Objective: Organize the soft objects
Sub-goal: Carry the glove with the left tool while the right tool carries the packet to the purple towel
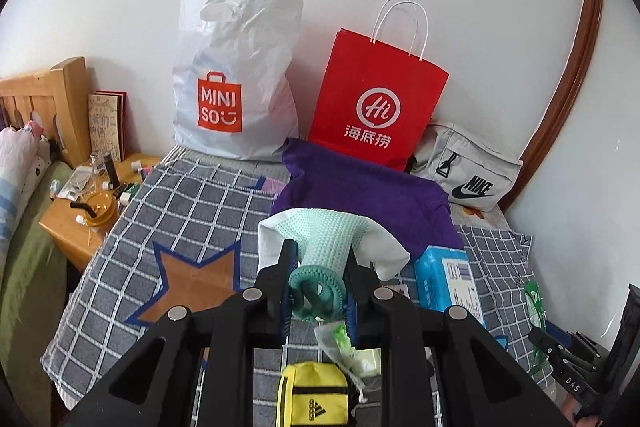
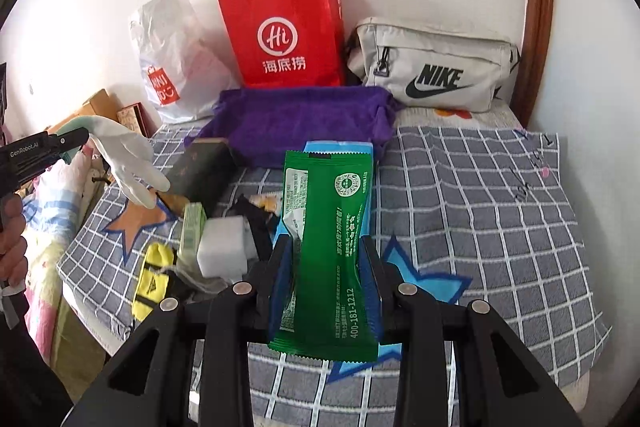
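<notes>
My left gripper (image 1: 320, 263) is shut on a mint-green and white knitted glove (image 1: 332, 239), gripping it near the cuff and holding it above the checked blanket; the glove also shows hanging from that gripper in the right wrist view (image 2: 128, 163). My right gripper (image 2: 326, 247) is shut on a green plastic packet (image 2: 328, 251), held upright above the blanket. A purple towel (image 1: 360, 195) lies spread at the back of the bed, also in the right wrist view (image 2: 304, 119). A blue tissue pack (image 1: 444, 279) lies right of the glove.
A white Miniso bag (image 1: 236, 75), a red paper bag (image 1: 380, 99) and a grey Nike pouch (image 1: 464, 171) stand against the wall. A yellow Adidas pouch (image 1: 316, 395), a white block (image 2: 224, 247) and small packets lie on the blanket (image 1: 192, 203). A cluttered nightstand (image 1: 80, 219) stands left.
</notes>
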A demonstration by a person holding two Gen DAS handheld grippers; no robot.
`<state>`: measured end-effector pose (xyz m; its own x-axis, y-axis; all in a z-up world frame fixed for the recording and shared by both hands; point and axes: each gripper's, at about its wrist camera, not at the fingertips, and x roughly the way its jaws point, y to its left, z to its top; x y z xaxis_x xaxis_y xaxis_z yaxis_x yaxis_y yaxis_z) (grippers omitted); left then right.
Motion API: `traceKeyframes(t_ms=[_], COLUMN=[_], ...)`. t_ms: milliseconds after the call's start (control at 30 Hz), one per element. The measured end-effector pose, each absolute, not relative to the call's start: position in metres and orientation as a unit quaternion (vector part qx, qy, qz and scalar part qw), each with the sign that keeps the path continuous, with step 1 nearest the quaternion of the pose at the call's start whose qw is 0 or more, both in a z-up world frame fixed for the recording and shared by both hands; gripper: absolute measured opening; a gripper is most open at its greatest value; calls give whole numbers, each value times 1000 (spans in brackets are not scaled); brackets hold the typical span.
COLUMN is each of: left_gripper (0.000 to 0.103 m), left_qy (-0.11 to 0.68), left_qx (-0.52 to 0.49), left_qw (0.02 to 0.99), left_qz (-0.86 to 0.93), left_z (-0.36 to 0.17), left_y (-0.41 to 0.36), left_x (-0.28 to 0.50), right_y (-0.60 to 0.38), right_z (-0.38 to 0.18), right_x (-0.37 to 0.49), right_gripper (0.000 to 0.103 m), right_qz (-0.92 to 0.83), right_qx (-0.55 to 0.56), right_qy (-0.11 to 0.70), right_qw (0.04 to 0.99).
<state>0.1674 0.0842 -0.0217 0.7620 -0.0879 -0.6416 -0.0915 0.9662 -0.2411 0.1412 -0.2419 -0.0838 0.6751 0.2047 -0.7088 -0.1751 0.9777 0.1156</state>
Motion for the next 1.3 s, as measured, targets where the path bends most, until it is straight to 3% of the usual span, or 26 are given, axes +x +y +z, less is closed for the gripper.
traceKeyframes(t_ms=[500,933,1300], left_gripper=[19,19,19], left_qy=[360,383,430], left_qx=[-124,-133,-132], left_qw=[925,914,893], left_qz=[-10,-36,-25], left_z=[-19,-41,-93], left_y=[70,68,65], left_x=[265,343,398], right_y=[-226,-218,-209], right_z=[-56,-78,-111], right_x=[242,327,387], right_gripper=[33,33,33], right_qz=[120,117,122], right_qx=[17,8,-3], right_qy=[369,388,410], right_qw=[921,914,904])
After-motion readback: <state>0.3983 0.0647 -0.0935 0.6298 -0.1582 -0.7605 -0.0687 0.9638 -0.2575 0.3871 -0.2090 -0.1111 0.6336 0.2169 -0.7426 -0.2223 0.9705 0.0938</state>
